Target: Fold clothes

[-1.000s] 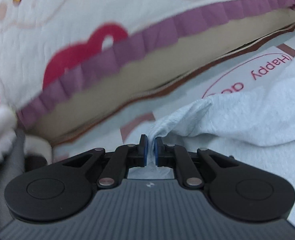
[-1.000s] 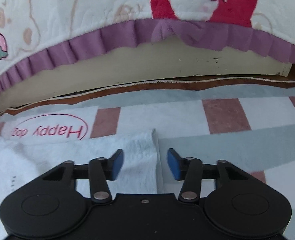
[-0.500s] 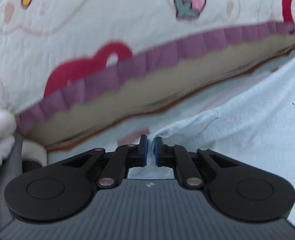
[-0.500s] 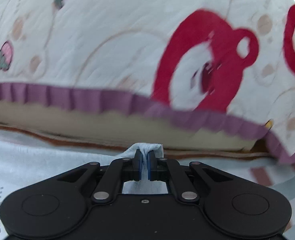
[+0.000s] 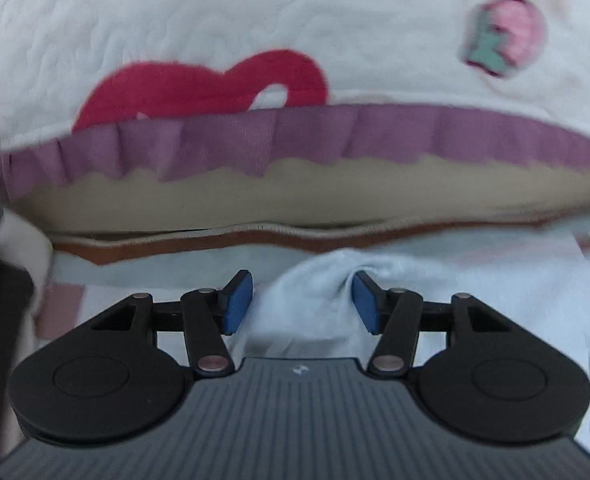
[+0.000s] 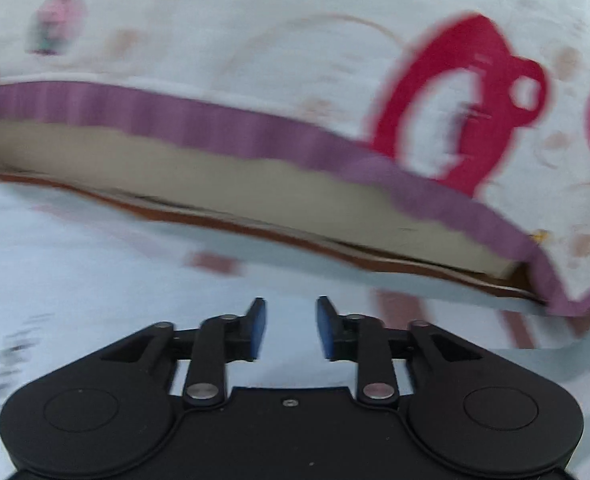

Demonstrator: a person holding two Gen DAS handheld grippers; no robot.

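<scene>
Jaws apart, level over garment (image 5: 319, 304)

I am not finding any text I can read in either wrist view. I am seeing dark printed marks on the pale blue fleece garment (image 6: 55, 300), at the lower left edge of the right wrist view and at the lower right edge of the left wrist view, but they are smearing into blur and I cannot make out a letter. A tiny pale emblem is sitting on the ribbed grey housing of the left gripper (image 5: 297, 369), too small to tell.
</scene>
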